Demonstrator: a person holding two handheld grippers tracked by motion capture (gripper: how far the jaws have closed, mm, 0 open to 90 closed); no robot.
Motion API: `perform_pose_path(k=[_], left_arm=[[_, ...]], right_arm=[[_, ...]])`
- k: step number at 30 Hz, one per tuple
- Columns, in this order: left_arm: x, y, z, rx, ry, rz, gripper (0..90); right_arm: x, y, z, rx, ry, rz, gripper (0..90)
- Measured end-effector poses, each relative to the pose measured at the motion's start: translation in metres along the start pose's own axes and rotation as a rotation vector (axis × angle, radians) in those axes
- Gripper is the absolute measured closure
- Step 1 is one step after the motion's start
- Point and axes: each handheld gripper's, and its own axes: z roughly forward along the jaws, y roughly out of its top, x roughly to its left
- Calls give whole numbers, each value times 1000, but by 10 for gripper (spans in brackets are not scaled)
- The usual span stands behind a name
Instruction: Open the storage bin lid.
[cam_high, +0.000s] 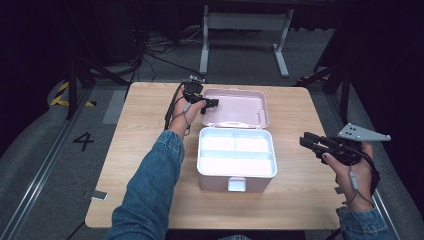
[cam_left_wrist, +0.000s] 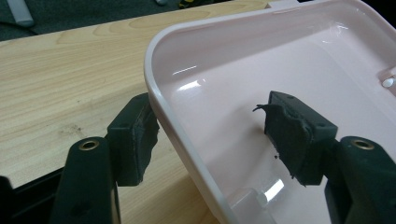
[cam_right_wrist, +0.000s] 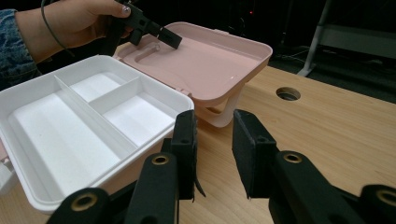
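High view, white tray (cam_high: 237, 169) inside pink box (cam_high: 260, 107)

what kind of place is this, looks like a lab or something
Probably a lab or recording studio rather than a home: one bare wooden table stands on grey floor, cables trail across the floor behind it, a number four marking lies on the floor, and the surroundings are dark.

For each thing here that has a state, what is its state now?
Pink box: open.
Lid: folded back flat; its rim sits between the left gripper fingers, no contact seen.
White tray: three compartments, all empty.
Right gripper: open, holding nothing, beside the box.
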Motion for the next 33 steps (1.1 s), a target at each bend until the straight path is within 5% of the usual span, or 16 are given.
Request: perform_pose_path(k=[9,17,27,33], left_arm=[[2,-4,2,14,5,-23,313],[0,-1,-7,-29,11,-17,269],[-23,8,-47,-106,-26,91,260],[-54,8,-89,-123,-62,216,260]], right_arm=[[0,0,1,0,2,2,700],[0,0,2,-3,3,5,687],[0,-1,3,2,6,10,682],[-2,0,5,3,9,10,681]])
